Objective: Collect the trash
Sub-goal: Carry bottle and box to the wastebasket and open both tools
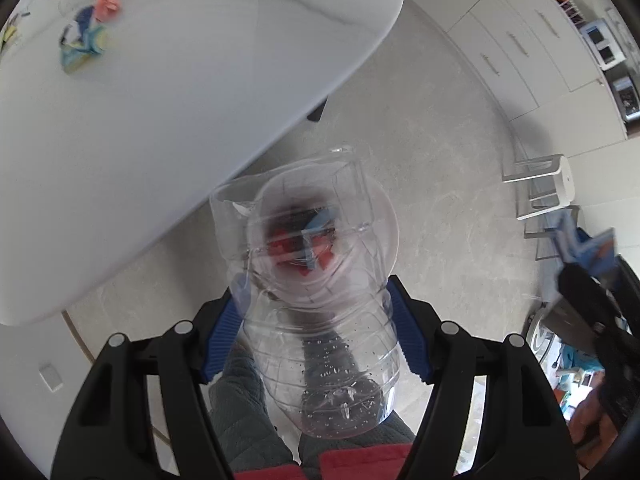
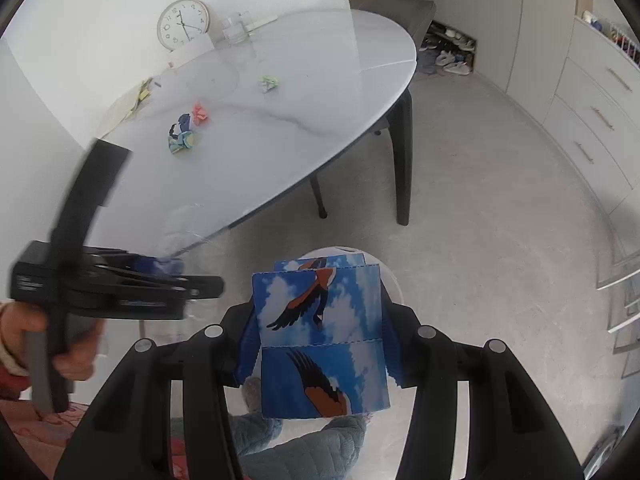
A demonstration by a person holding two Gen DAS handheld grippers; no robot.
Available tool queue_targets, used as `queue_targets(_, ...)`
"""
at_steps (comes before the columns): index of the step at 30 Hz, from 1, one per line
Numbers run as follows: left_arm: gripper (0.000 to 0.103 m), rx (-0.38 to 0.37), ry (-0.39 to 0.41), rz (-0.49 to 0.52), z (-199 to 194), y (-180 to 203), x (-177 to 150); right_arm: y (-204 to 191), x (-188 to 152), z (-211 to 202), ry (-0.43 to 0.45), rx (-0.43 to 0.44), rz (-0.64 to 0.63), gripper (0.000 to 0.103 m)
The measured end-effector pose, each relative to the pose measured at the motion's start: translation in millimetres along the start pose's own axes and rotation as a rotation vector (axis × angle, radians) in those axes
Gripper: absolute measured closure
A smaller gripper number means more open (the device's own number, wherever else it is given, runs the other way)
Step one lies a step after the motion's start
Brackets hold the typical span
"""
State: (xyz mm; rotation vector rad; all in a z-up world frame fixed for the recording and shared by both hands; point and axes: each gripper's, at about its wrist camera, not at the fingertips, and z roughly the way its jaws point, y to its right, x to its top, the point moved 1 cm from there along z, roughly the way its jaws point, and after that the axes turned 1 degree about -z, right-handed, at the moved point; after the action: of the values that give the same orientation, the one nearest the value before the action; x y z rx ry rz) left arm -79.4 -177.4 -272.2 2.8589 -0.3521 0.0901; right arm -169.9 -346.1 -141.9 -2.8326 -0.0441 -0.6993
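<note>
The left tool [image 1: 320, 336] pinches a clear plastic bottle [image 1: 320, 320] at the frame's lower centre, above the floor. The right tool [image 2: 320, 344] pinches a blue bird-printed carton [image 2: 322, 344] at lower centre. Crumpled paper scraps [image 2: 184, 132] lie on the white desk [image 2: 320, 92], upper left.

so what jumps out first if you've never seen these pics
The clear plastic bottle clamped in the left tool, held above the floor beside the white table. Next, the blue box with bird pictures gripped in the right tool. Crumpled coloured papers still lie on the table.
</note>
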Motion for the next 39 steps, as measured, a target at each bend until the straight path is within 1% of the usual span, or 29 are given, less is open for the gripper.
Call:
queue_targets(4,0.036,0.008,-0.024,-0.010,33,26,7,25,8,-2,-0.012,0.046,-0.084,0.053)
queue_targets(6,0.035,0.027,-0.022,-0.012,38,37,3,33,14,-1,-0.018,0.076,-0.112,0.053)
queue_targets(7,0.029,0.047,-0.025,-0.025,41,41,3,37,16,-1,-0.025,0.087,-0.122,0.053)
queue_targets(8,0.026,0.055,-0.025,-0.041,40,41,1,40,20,0,-0.033,0.101,-0.139,0.053)
queue_targets(10,0.020,0.052,-0.009,-0.083,38,42,0,41,23,2,-0.038,0.123,-0.166,0.053)
queue_targets(13,0.019,0.065,-0.016,-0.131,36,39,-5,40,23,4,-0.047,0.144,-0.199,0.053)
queue_targets(16,0.019,0.073,-0.003,-0.165,23,33,-9,39,19,5,-0.049,0.162,-0.203,0.053)
queue_targets(19,0.019,0.074,0.056,-0.200,-7,25,-18,37,14,5,-0.047,0.165,-0.199,0.053)
queue_targets(20,0.018,0.088,0.084,-0.206,-20,23,-23,35,10,6,-0.051,0.165,-0.191,0.053)
queue_targets(22,0.010,0.121,0.121,-0.211,-39,22,-29,31,5,7,-0.055,0.172,-0.186,0.053)
queue_targets(23,0.009,0.150,0.152,-0.216,-53,19,-35,29,2,8,-0.060,0.170,-0.191,0.053)
queue_targets(25,0.009,0.173,0.193,-0.225,-71,14,-42,24,-2,14,-0.076,0.160,-0.206,0.052)
queue_targets(27,0.009,0.179,0.213,-0.245,-85,8,-51,20,-5,24,-0.100,0.167,-0.213,0.052)
queue_targets(30,0.009,0.168,0.246,-0.287,-103,-4,-65,11,-5,40,-0.126,0.169,-0.233,0.052)
queue_targets(32,0.009,0.164,0.259,-0.312,-107,-10,-70,5,-4,52,-0.152,0.147,-0.243,0.043)
queue_targets(33,0.009,0.166,0.261,-0.320,-105,-12,-72,3,-4,55,-0.156,0.131,-0.245,0.030)
queue_targets(34,0.009,0.170,0.263,-0.326,-108,-14,-73,1,-3,57,-0.157,0.112,-0.247,0.024)
queue_targets(35,0.009,0.175,0.264,-0.333,-108,-15,-73,-1,-1,55,-0.153,0.110,-0.248,0.022)
queue_targets(37,0.009,0.176,0.268,-0.339,-108,-14,-75,-2,0,50,-0.143,0.109,-0.247,0.009)
queue_targets(39,0.009,0.177,0.278,-0.346,-110,-15,-78,-3,3,43,-0.121,0.089,-0.254,0.005)
